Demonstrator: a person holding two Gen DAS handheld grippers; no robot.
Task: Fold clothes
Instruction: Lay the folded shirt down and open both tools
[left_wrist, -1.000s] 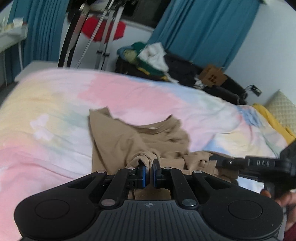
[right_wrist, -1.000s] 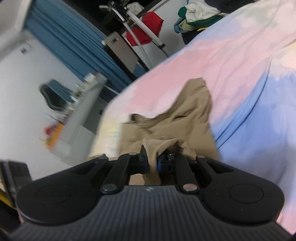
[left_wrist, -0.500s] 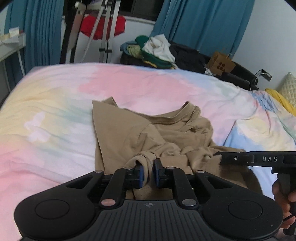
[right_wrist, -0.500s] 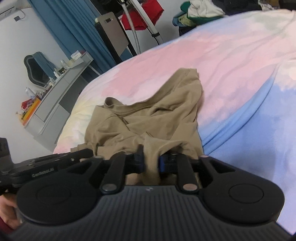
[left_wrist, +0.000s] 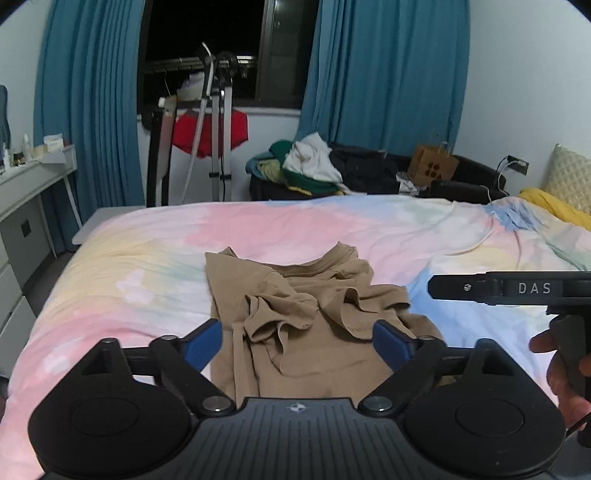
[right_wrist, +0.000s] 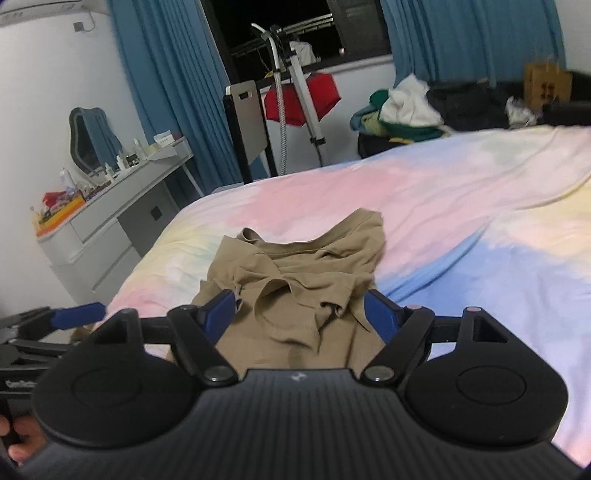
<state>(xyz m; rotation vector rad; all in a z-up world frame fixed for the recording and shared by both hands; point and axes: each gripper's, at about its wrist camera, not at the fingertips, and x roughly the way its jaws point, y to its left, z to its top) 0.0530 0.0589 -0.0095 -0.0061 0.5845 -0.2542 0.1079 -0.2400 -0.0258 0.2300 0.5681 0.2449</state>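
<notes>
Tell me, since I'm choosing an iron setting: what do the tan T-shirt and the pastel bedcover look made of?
The tan short-sleeved T-shirt looks like soft matte knit, probably cotton jersey: it drapes in limp rumples and has a ribbed collar. The pastel tie-dye bedcover looks like smooth woven cotton or microfibre, with fine shallow creases and no sheen. Fibre content cannot be confirmed.

I see open pastel tie-dye bedspread (left_wrist: 155, 236) on every side of the crumpled tan cotton T-shirt (left_wrist: 310, 317), so I have free passage left, beyond and right of it. The 2 grippers crowd each other: the right gripper (left_wrist: 436, 287) juts in beside the left gripper (left_wrist: 297, 338). The grey dresser (right_wrist: 110, 218) borders the bed's left edge.
</notes>
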